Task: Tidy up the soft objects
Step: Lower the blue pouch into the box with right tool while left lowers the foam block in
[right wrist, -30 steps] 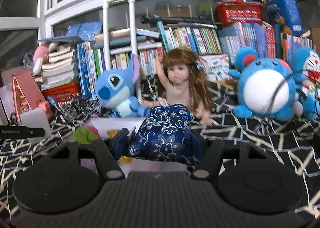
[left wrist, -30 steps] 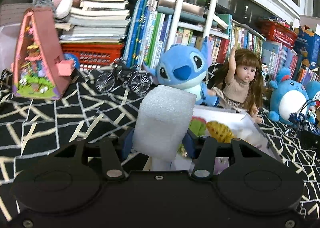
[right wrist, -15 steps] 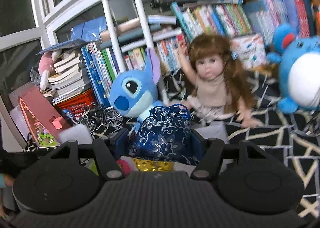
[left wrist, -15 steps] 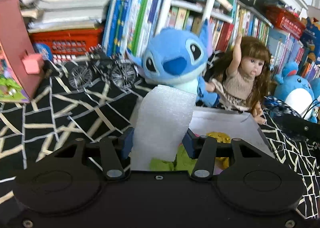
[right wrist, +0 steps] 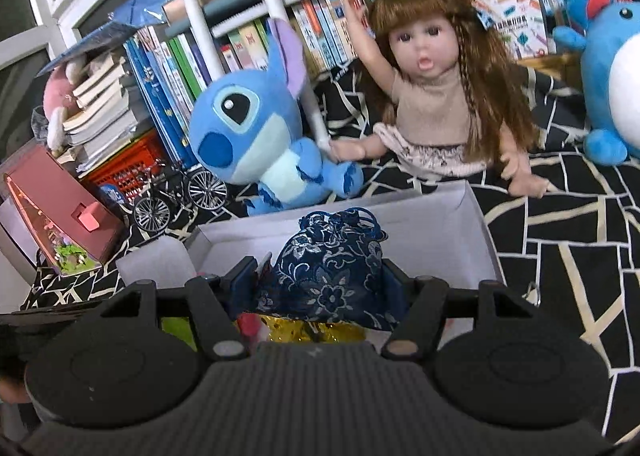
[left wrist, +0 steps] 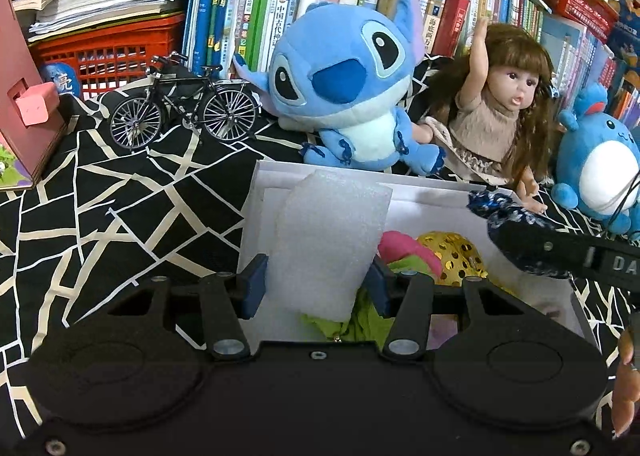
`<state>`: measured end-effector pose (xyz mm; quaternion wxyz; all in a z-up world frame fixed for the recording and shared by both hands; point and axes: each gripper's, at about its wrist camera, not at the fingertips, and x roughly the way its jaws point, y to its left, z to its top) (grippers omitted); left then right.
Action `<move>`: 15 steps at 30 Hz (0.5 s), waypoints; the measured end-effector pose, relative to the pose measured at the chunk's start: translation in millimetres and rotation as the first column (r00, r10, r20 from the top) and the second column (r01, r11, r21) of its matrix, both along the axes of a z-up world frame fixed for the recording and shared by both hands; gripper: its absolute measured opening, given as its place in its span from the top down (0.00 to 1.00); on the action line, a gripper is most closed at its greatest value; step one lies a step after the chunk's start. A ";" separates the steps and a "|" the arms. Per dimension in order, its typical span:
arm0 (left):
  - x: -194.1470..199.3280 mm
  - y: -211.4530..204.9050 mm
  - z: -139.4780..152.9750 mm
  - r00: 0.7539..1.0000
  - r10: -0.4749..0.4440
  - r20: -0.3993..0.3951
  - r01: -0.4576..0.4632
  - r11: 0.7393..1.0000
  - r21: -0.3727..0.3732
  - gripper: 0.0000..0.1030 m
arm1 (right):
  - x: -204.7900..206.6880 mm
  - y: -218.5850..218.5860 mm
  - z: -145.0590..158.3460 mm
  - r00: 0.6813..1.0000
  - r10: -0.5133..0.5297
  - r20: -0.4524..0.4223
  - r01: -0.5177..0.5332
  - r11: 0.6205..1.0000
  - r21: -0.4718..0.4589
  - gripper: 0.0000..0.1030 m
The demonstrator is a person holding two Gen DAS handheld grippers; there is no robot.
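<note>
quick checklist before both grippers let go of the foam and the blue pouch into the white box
1. Left gripper grips the foam block between its fingers: ok.
2. Right gripper grips the blue pouch: ok.
3. Foam block over the white box, inside its rim: ok.
4. Blue pouch over the box interior: ok.
5. Free floor under the foam: not ok, green cloth lies just below it.
6. Grippers clear of each other: cannot tell; the right one reaches close in from the side.
</note>
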<state>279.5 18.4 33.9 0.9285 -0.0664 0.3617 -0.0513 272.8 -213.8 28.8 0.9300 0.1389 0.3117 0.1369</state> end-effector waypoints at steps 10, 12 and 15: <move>-3.1 -2.0 -4.2 0.999 -0.034 -0.030 0.033 0.999 -0.026 0.56 | 1.7 3.3 -15.0 0.999 0.014 -0.047 -0.013 1.000 0.015 0.34; -4.4 -4.4 -5.6 0.999 -0.041 -0.030 0.040 0.999 -0.025 0.56 | 0.0 5.5 -16.1 0.999 0.024 -0.049 -0.024 1.000 0.012 0.34; -4.4 -7.1 -8.0 0.999 -0.042 -0.032 0.042 0.999 -0.013 0.56 | -1.9 9.3 -18.3 0.998 0.033 -0.051 -0.034 0.999 -0.005 0.33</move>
